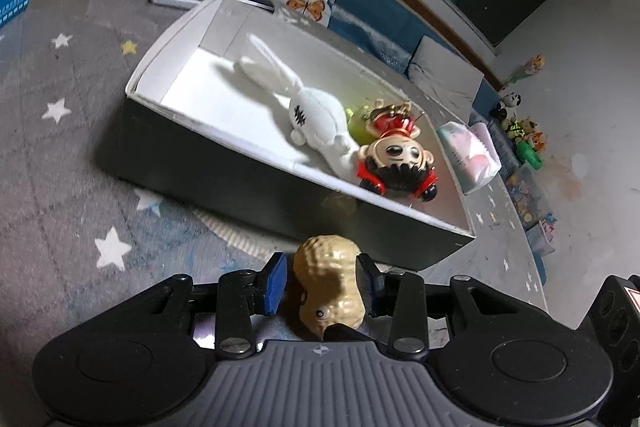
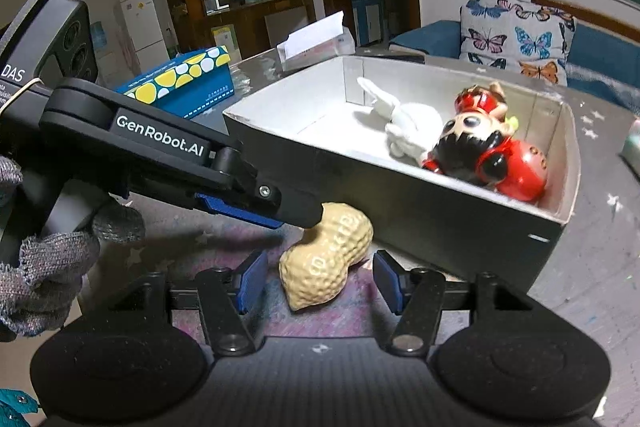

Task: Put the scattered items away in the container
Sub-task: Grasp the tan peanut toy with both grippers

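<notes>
Two toys already in the box [image 1: 224, 163]: white rabbit [image 1: 308, 115] and red doll [image 1: 396, 163]. Left gripper [image 1: 322, 283] clamped on the peanut toy [image 1: 328, 283] just outside the near wall, probably for lifting over. Right gripper [image 2: 316, 279] spread wide, holding nothing.

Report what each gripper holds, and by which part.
The left gripper clamps the tan peanut-shaped toy across its middle. The right gripper is open and holds nothing.
</notes>
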Tool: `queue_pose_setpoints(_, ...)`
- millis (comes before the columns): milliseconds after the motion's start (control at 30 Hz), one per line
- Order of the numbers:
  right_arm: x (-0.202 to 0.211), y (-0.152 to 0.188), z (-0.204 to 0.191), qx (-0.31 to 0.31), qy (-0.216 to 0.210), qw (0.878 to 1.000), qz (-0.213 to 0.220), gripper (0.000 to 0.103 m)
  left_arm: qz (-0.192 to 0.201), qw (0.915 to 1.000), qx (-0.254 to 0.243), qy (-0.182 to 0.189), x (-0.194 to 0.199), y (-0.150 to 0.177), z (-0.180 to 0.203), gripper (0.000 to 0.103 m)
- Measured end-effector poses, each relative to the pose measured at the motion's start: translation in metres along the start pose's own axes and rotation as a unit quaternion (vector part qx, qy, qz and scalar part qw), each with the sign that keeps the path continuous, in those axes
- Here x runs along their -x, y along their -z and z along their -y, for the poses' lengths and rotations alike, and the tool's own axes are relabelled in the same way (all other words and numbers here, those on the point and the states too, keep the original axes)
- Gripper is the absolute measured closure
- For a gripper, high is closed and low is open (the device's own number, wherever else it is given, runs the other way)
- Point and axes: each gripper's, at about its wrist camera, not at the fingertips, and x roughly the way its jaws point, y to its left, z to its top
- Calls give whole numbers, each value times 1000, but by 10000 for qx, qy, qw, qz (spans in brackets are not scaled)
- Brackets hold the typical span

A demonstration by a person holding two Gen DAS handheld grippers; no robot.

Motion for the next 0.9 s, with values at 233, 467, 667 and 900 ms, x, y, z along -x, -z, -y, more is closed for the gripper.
queue_pose_setpoints(233, -11, 1, 1, -93, -20, 9999, -85, 51, -119, 9998, 135, 30, -10, 1, -5, 63)
queue_pose_setpoints(467, -19, 1, 1, -130, 21, 9998, -175, 56, -126, 9996, 213, 150, -13, 0, -8, 63)
queue_pose_setpoints(667, -20, 1, -1, -123, 1, 9998, -181, 62, -147, 9994, 243, 193, -13, 2, -8, 67)
queue_pose_setpoints(900, -18, 1, -6, -57, -20, 9999, -122, 62, -55, 9998, 89, 144, -7, 6, -2, 68)
